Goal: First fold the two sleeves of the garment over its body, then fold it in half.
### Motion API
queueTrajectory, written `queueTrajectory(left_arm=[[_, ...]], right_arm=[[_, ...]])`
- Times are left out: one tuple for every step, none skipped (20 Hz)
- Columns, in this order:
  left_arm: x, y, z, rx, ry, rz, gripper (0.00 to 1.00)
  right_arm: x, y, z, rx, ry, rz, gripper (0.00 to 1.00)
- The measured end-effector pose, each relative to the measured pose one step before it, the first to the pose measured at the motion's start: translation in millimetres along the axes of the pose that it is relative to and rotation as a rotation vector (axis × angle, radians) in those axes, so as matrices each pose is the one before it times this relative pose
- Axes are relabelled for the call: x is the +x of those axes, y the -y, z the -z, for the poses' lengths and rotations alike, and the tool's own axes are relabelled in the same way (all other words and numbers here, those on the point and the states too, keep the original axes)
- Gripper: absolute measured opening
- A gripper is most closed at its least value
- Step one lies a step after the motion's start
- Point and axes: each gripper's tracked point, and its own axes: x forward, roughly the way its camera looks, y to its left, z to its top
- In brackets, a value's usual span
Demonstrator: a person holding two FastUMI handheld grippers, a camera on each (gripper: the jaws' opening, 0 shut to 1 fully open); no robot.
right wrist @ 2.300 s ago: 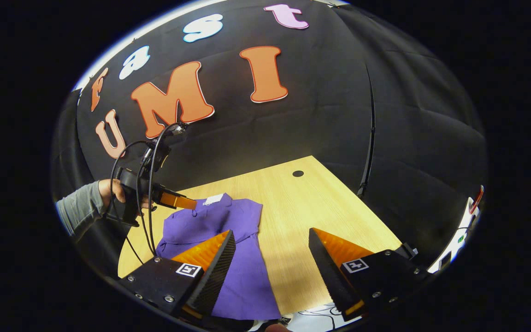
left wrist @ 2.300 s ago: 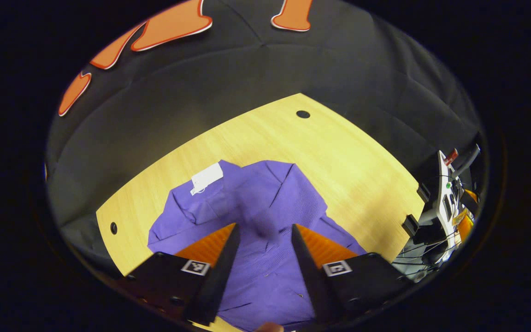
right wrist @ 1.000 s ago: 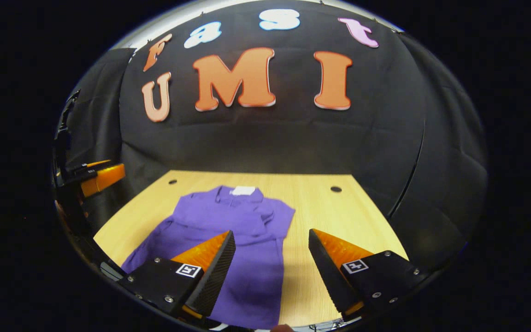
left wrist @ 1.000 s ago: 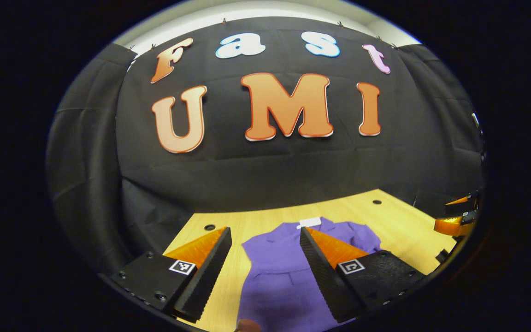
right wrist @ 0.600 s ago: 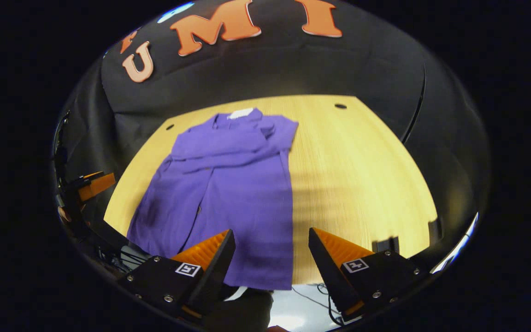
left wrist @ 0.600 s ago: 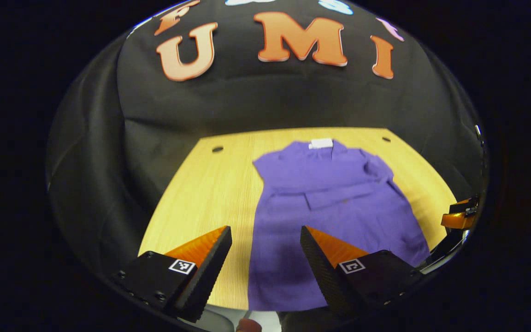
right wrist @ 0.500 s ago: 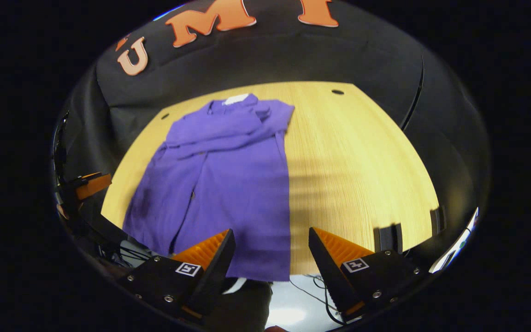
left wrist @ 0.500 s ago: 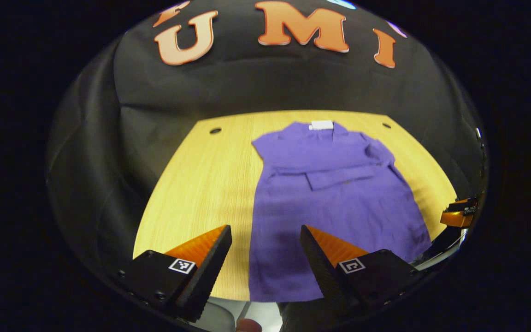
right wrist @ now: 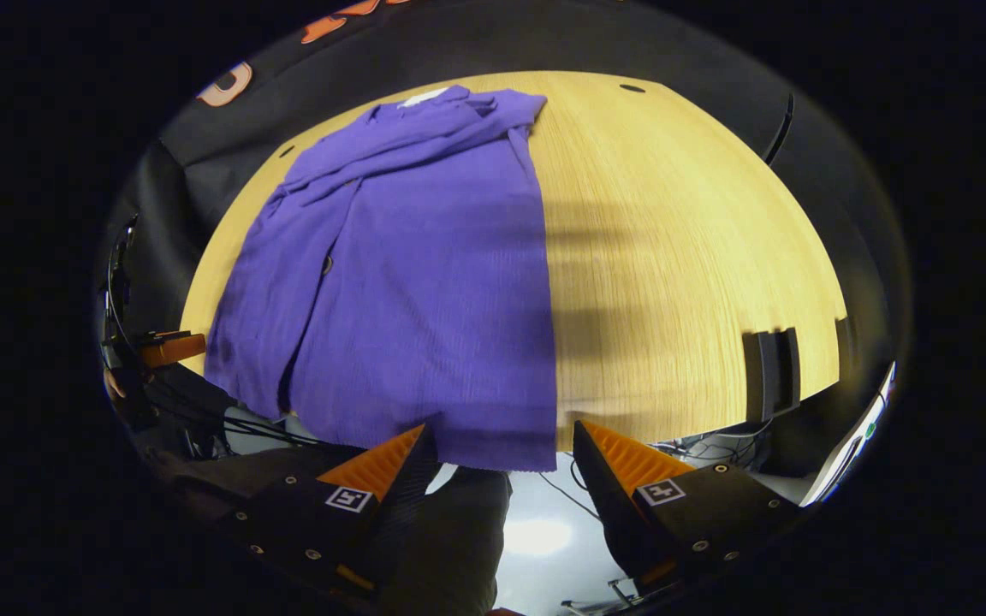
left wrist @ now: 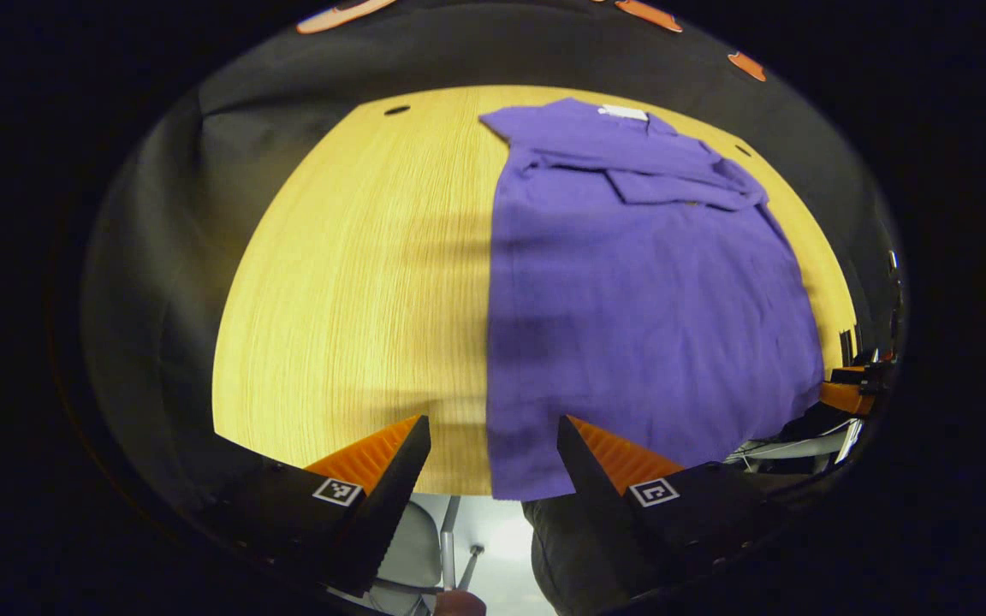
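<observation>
Sleeves folded in, the garment point(left wrist: 638, 282) runs lengthwise away from us, its near hem just ahead of our left gripper point(left wrist: 493, 462) and right gripper point(right wrist: 506, 470), both gaping empty.

Purple garment point(right wrist: 424, 282) flat on wooden table point(right wrist: 681, 257), right gripper point(right wrist: 506, 462) spread above hem
</observation>
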Motion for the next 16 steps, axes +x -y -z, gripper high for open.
queueTrajectory(left_arm=[[5.16, -3.28, 6.54, -0.01250, -0.02750, -0.00366, 0.97], [3.97, -2.90, 7.35, -0.00630, -0.03091, 0.00063, 0.98], [3.31, -0.35, 3.75, -0.00339, -0.02398, 0.00256, 0.98], [2.69, 3.44, 3.18, 0.00008, -0.01931, 0.01264, 0.98], [1.90, 4.84, 3.48, 0.00511, -0.02269, 0.00969, 0.98], [2.47, 1.58, -0.88, 0.01325, 0.00177, -0.00619, 0.98], [0.54, 1.99, -2.22, 0.00049, -0.00036, -0.00291, 0.98], [1.84, 4.27, -3.55, -0.00140, 0.00240, 0.01069, 0.98], [1.54, 1.62, -2.28, -0.00071, -0.01079, -0.00362, 0.98], [1.20, 1.96, -4.89, -0.01044, -0.00003, 0.00055, 0.98], [0.77, 1.86, -3.75, -0.00917, -0.00872, -0.00092, 0.98], [2.06, 1.18, -6.42, 0.01065, 0.00001, 0.00150, 0.98], [1.84, -0.16, -7.55, 0.00292, -0.00288, 0.00284, 0.98], [2.51, -0.09, -7.34, -0.00254, -0.01354, 0.00071, 0.95], [2.70, 1.00, -9.03, -0.00595, -0.01427, 0.00742, 0.78], [2.80, 1.91, -10.54, -0.01661, -0.00459, 0.01440, 0.60]], right_arm=[[1.78, -0.19, 3.40, 0.00238, -0.01465, -0.00060, 0.96], [1.66, -0.14, 1.94, -0.00131, -0.01101, 0.00035, 0.96], [3.43, -0.70, 2.44, -0.00190, -0.01227, 0.00354, 0.96], [1.73, -1.62, 1.54, -0.00068, -0.01061, 0.00030, 0.96], [1.29, 0.91, 3.46, -0.00129, -0.01717, 0.01037, 0.96], [-0.09, 2.92, 0.19, -0.00886, -0.00001, 0.01568, 0.96], [1.17, 0.28, -0.06, -0.00030, -0.00197, 0.00508, 0.96], [0.42, -0.37, 1.09, 0.00575, -0.00745, 0.00298, 0.94], [0.01, -0.27, 3.97, 0.00879, -0.02014, 0.00357, 0.93], [1.28, -3.14, 1.61, 0.01239, -0.01233, -0.00540, 0.92], [-0.47, -3.73, 4.39, 0.00828, -0.01966, -0.01571, 0.90], [1.99, -6.25, 2.01, 0.00596, -0.01429, -0.02835, 0.83], [1.74, -6.01, 4.96, 0.01332, -0.01909, -0.02290, 0.79], [-1.00, -3.39, 0.32, 0.02797, -0.00648, -0.01446, 0.58], [2.10, -2.23, 0.68, 0.02528, -0.00807, -0.00743, 0.58], [-1.47, 2.83, -2.62, 0.01658, 0.00223, 0.00384, 0.45]])
